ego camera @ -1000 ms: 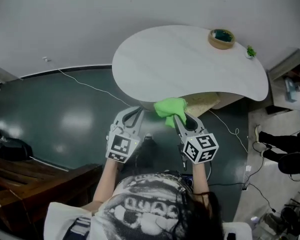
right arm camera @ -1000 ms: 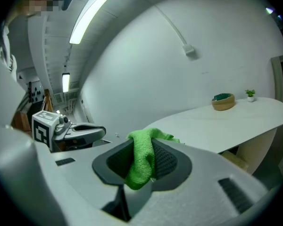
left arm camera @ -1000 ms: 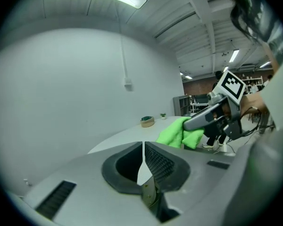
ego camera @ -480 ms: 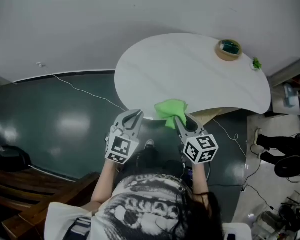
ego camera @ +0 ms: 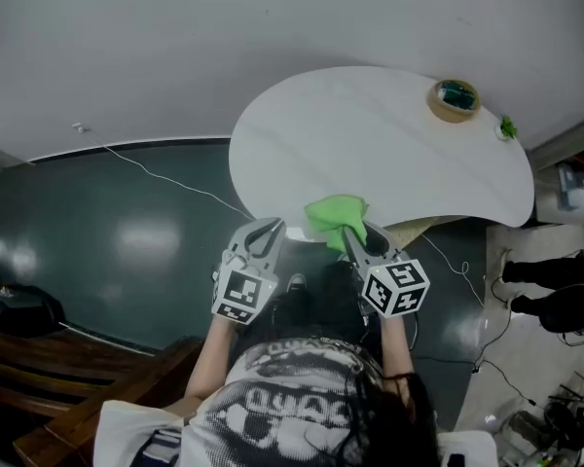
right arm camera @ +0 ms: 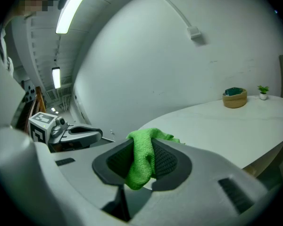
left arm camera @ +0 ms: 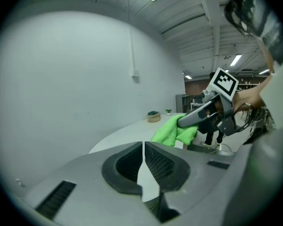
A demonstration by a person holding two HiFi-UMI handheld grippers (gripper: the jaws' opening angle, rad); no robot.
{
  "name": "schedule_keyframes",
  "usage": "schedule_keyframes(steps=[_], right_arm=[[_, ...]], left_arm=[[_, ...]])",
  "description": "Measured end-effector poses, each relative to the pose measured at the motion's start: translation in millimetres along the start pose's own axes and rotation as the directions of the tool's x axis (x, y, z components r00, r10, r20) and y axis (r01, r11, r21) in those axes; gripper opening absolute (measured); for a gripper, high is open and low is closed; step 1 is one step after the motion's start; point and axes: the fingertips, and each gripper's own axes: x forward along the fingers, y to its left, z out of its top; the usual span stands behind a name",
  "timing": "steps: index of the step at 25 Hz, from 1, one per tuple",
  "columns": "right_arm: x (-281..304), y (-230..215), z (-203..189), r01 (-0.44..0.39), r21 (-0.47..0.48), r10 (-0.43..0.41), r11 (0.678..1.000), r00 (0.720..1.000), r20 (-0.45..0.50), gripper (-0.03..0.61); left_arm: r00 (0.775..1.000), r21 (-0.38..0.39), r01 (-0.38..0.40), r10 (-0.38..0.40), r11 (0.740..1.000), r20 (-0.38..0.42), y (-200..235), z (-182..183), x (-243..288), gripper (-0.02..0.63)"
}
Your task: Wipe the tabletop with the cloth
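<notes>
**Cloth Handling: Grip Condition and Material Behaviour**

**Position.** The bright green microfibre cloth [ego camera: 333, 214] is at the near edge of the white, rounded laminate tabletop [ego camera: 370, 134], bunched at the tip of the right gripper [ego camera: 350, 230]. The views do not settle whether it is in contact with the surface.

**Gripper state.**
- Right gripper: jaws clenched on a fold of the cloth. In the right gripper view, fabric [right arm camera: 141, 161] fills the space between the ribbed pads and spills out above and below them.
- Left gripper [ego camera: 270, 224]: jaws drawn together with nothing between them. It is held beside the right one, just short of the table rim.

**Material behaviour (assessed).** The cloth appears light, soft and fully limp. It will not hold a shape. A single pinched fold gives little wiping area, and the free portion is likely to trail or roll under when pushed.

**Hold point (assessed).** Grip deep in the bunched centre, as at present, so that drag across the tabletop does not pull the fabric free. A thin corner would be likely to slip out.
</notes>
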Motion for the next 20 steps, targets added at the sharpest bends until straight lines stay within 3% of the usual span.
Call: schedule_keyframes(steps=[11,20], right_arm=[[78.2,-5.6,30.8,-0.18,-0.098,0.174,0.979,0.983,-0.065,0.092],[185.0,-40.5,83.3,-0.34,-0.089,0.329,0.936,0.937,-0.114,0.092]], left_arm=[[0.987,-0.048,-0.161,0.159,0.986,-0.033,37.4,-1.8,12.7,0.014],[0.938,-0.099,-0.343,0.334,0.934,-0.094,70.0,14.0,53.0,0.012]])
